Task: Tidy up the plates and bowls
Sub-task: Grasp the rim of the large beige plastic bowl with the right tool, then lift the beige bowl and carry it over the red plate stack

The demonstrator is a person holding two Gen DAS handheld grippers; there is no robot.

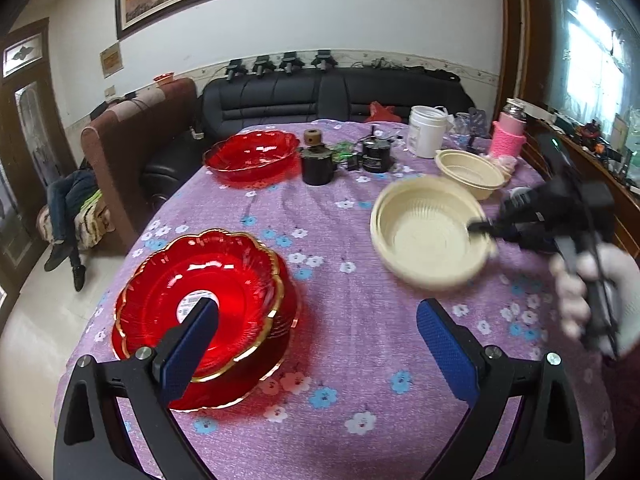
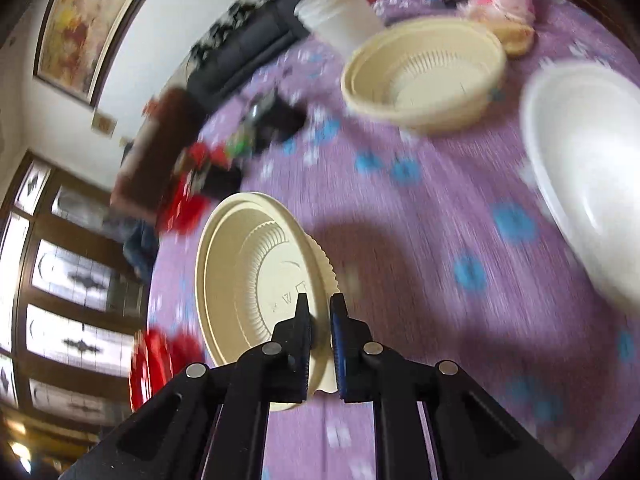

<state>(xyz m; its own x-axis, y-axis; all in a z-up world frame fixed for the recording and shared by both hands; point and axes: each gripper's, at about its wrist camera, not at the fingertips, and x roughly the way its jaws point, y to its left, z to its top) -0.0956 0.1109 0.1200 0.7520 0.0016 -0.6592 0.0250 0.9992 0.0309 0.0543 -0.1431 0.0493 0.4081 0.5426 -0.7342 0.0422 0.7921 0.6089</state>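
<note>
The right tongs are clamped on the rim of a cream plastic bowl, one pad inside the wall and one outside, and the bowl hangs tilted on its side above the purple flowered cloth of the counter, clear of it as far as the blur lets one judge. Taking the second cream bowl as landmark: the held bowl is nearer the camera than it and well apart from it; a white bowl lies to its right, a white tub just behind it. In the left wrist view the held bowl sits in front of that second bowl, with a stack of red gold-rimmed plates far to its left and a lone red dish further back on that side. The left tongs hover with their fingers wide apart, holding nothing, close over the red stack. The cream bowl looks thin, light and somewhat flexible, so a rim pinch should carry it easily, though the wall may bend and the bowl may swing or slip if squeezed too near the lip; the ribbed wall gives better purchase. The red plates look like glass or hard plastic, heavier and slick, best taken at the scalloped edge. Nesting the held bowl into its twin seems the likely step.
</note>
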